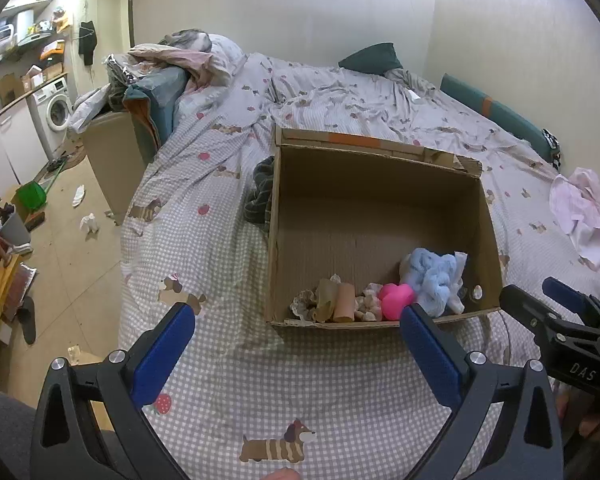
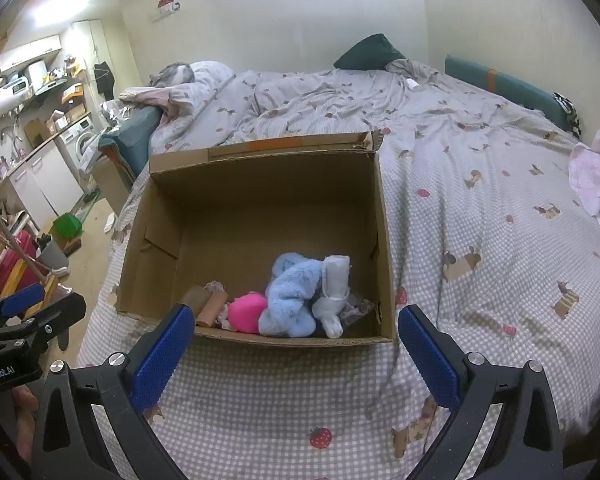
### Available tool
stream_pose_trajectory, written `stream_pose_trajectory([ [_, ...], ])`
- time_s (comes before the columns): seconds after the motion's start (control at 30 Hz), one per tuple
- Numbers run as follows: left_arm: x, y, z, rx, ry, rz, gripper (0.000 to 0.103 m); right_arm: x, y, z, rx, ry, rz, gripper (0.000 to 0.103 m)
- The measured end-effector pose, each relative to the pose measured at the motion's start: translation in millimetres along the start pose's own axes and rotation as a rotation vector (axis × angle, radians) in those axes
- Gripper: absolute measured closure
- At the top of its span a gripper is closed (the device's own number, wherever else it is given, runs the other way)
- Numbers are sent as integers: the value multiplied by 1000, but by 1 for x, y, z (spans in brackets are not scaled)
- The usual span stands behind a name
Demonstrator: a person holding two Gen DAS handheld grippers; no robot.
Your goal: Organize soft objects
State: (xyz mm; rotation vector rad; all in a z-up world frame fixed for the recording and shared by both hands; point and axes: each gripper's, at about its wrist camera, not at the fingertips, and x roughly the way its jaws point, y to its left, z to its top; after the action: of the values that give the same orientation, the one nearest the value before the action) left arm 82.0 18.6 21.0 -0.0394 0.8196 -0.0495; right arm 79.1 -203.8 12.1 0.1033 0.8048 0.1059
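An open cardboard box (image 1: 380, 200) (image 2: 260, 196) stands on the bed. Inside, along its near wall, lie a blue plush toy (image 1: 434, 276) (image 2: 294, 296), a pink heart-shaped toy (image 1: 396, 300) (image 2: 247, 312), rolled beige socks (image 1: 336, 302) (image 2: 210, 306) and a white sock (image 2: 334, 280). My left gripper (image 1: 296, 320) is open and empty, just in front of the box's near edge. My right gripper (image 2: 296, 322) is open and empty, also just short of that edge. A dark green cloth (image 1: 262, 194) lies against the box's left outer wall.
The bed has a grey checked cover (image 1: 300, 380) (image 2: 480, 208). Pink-white clothing (image 1: 584, 216) (image 2: 598, 180) lies at the right. Pillows and bedding (image 1: 188, 64) pile at the head. The floor (image 1: 68, 240) to the left holds litter, a green dustpan and a washing machine.
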Motion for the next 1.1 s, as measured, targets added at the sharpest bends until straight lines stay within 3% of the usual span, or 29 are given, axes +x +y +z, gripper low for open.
stream_pose_trajectory([
  [1.1, 2, 3, -1, -10, 2, 2, 1, 0, 2, 0, -2, 3, 1, 0],
])
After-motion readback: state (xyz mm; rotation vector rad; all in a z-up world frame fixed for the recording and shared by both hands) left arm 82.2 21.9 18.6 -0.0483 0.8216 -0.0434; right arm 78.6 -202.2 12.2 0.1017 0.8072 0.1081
